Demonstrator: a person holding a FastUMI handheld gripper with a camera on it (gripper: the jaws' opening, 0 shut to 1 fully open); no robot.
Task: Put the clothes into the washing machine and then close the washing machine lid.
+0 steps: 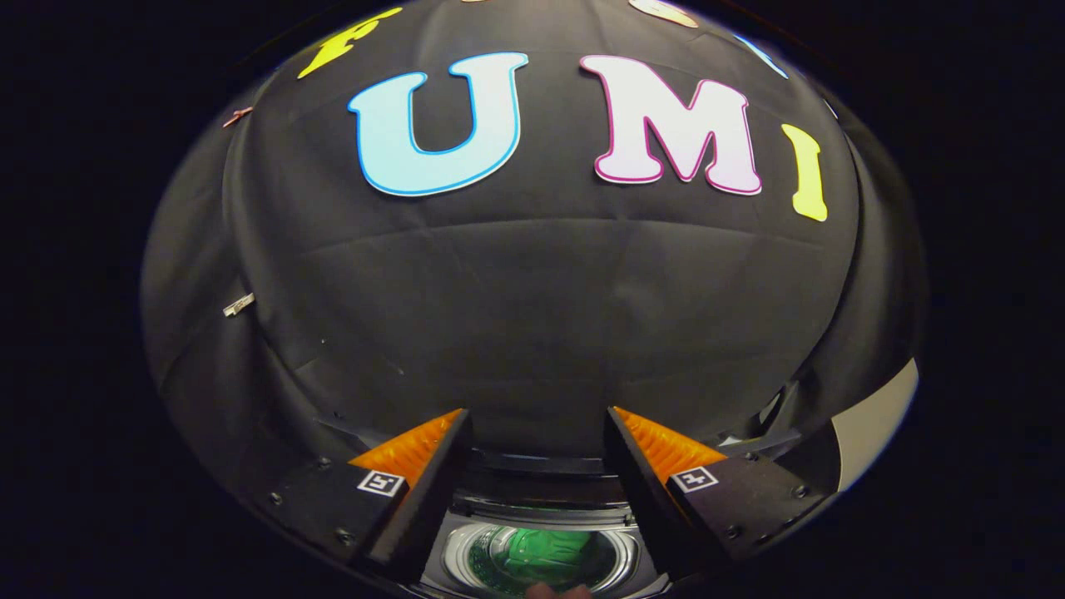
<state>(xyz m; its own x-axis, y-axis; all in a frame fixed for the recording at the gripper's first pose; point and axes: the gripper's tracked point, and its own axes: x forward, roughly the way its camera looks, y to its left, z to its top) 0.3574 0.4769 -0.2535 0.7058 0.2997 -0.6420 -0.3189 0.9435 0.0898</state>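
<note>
My gripper (537, 416) is open, its two fingers spread wide with nothing between them. Below and between the fingers lies the washing machine's top (532, 520), seen from above. Its round drum opening (541, 559) has a shiny metal rim, and a green garment (545, 553) lies inside the drum. The lid's position cannot be made out from here. Beyond the fingers rises the black cloth wall of the booth.
A pale panel (874, 420) stands at the far right beside the cloth wall. A small metal clip (239, 304) is pinned to the cloth at the left. Something small and pinkish (553, 591) shows at the near rim of the drum.
</note>
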